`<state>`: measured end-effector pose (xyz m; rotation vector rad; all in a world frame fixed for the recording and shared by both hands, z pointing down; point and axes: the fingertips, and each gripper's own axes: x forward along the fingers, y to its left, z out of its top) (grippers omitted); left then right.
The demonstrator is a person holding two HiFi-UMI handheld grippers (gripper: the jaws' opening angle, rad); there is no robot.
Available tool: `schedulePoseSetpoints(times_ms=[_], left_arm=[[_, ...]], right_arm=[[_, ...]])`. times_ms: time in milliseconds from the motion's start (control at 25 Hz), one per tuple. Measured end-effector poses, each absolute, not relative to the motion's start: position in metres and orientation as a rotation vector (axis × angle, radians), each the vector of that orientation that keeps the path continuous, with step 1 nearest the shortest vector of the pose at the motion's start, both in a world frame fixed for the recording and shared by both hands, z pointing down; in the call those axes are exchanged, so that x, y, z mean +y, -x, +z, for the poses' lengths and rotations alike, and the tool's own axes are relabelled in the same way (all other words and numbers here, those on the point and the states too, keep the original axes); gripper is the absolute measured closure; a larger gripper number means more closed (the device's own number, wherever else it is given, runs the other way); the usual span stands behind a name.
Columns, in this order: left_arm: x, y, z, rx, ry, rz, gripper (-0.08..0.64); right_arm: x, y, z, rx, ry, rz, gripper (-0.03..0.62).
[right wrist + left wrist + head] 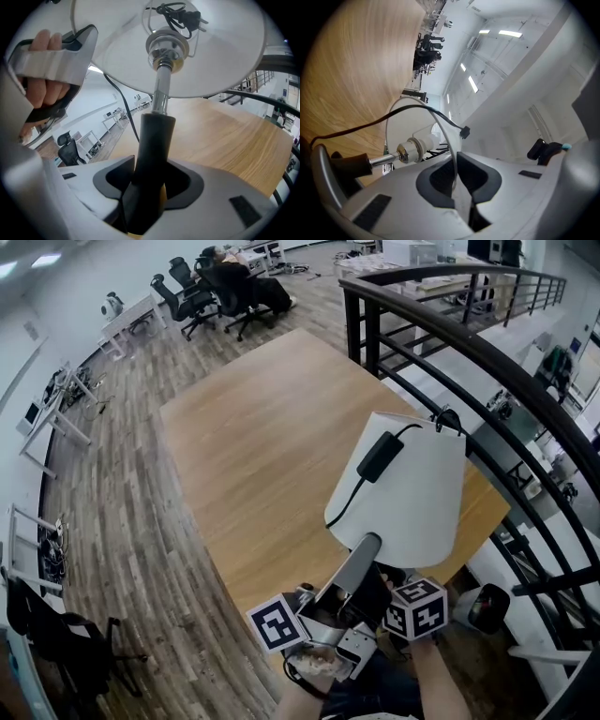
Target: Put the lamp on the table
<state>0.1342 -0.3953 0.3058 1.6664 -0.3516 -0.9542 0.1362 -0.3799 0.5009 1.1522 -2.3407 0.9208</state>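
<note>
We're mid-carry, lamp [412, 484] up in the lower right over the near edge of the surface [253, 427], left tongs [457, 187] pinching the shade [211, 61] rim, right tongs [143, 201] clamped on the dark stem [152, 136], so next we'd lower it upright.

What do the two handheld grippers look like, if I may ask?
The left gripper and the right gripper are matching pale grey shells with black recessed pads at the jaws. Each carries a white cube printed with black square markers.
</note>
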Motion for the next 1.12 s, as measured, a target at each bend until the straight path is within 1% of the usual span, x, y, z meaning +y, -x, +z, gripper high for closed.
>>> schedulePoseSetpoints(times_ms=[1120], left_arm=[[-0.466, -0.116, 0.341, -0.383, -1.662, -0.927, 0.52]], right_arm=[[-0.46, -0.121, 0.536, -2.341, -1.13, 0.847, 0.385]])
